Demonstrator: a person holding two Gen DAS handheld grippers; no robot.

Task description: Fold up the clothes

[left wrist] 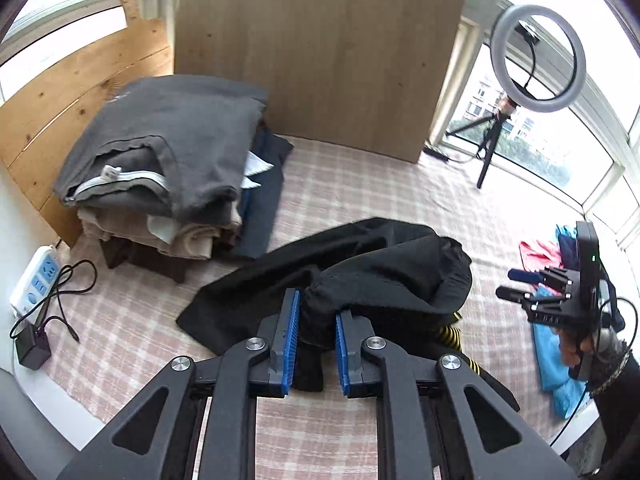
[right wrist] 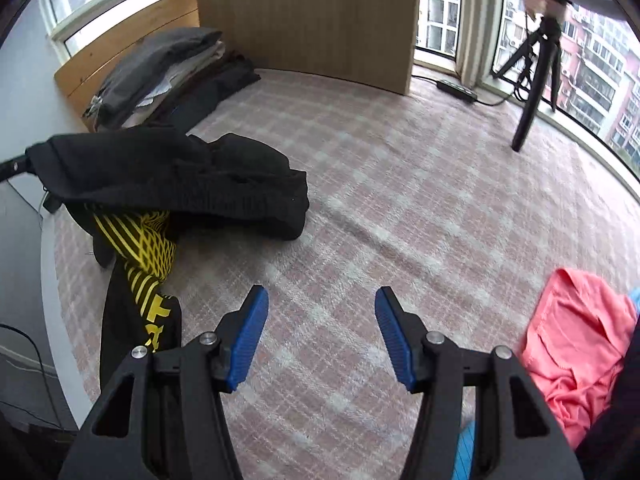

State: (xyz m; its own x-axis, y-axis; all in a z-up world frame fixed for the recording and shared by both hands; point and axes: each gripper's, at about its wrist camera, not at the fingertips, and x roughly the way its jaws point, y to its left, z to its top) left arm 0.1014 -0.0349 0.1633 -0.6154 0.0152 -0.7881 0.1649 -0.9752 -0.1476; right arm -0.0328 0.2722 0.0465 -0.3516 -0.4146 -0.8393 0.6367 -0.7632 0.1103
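Observation:
A crumpled black garment [left wrist: 360, 272] with yellow striped print [right wrist: 140, 248] lies on the pink checked cover. My left gripper [left wrist: 318, 312] is shut on a bunched fold of this black cloth, which fills the gap between its blue pads. My right gripper [right wrist: 322, 300] hangs open over bare cover to the right of the garment [right wrist: 180, 184], with nothing between its fingers. In the left wrist view the right gripper [left wrist: 516, 284] shows at the far right, held in a hand. A pile of folded clothes [left wrist: 168, 160] with a grey top layer stands at the back left.
A wooden board [left wrist: 320, 48] stands upright at the back. A ring light on a tripod [left wrist: 536, 60] is by the windows. Coral [right wrist: 572, 352] and blue clothes [left wrist: 556, 364] lie at the right. A power strip [left wrist: 38, 280] and cables rest at the left edge.

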